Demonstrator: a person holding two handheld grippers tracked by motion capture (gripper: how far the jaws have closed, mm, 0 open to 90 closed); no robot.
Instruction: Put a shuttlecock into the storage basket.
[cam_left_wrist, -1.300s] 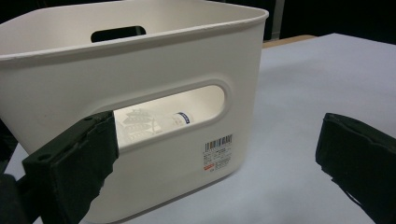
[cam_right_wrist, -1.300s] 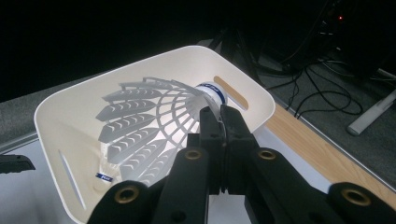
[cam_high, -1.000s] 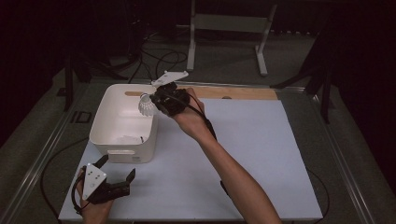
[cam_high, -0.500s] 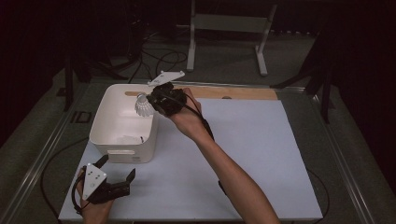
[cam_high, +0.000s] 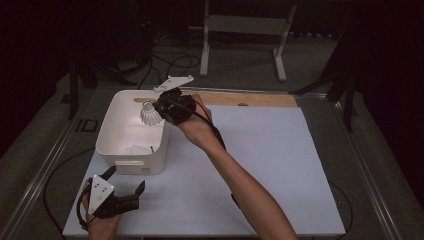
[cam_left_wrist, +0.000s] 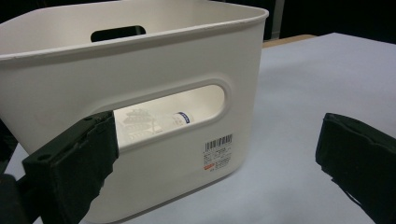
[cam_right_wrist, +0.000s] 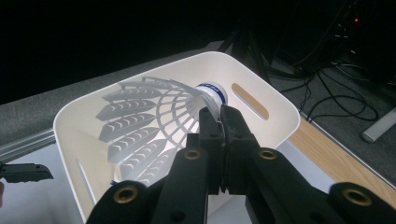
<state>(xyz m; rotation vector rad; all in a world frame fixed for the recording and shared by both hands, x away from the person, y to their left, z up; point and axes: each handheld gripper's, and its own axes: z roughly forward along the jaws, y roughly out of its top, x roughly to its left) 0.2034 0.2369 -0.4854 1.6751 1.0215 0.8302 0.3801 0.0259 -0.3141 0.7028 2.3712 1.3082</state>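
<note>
A white plastic shuttlecock (cam_right_wrist: 154, 121) with a blue-banded cork hangs over the white bin (cam_high: 112, 150), pinched by its skirt in my right gripper (cam_right_wrist: 219, 119), which is shut on it. From the high view that shuttlecock (cam_high: 148, 114) sits above the bin's right wall, held by the right gripper (cam_high: 162, 107). Another shuttlecock (cam_left_wrist: 154, 123) lies inside the bin (cam_left_wrist: 140, 60), seen through its handle slot. My left gripper (cam_high: 125, 182) rests open on the table just in front of the bin, its jaws wide apart with nothing between them.
The bin stands at the back left of a pale blue-white table mat (cam_high: 270, 165). A wooden strip (cam_high: 255, 99) runs along the mat's far edge. Cables and a metal stand (cam_high: 245, 30) lie on the floor beyond the table.
The right gripper has carried the shuttlecock slightly left and down over the bin. The left gripper has stayed where it was.
</note>
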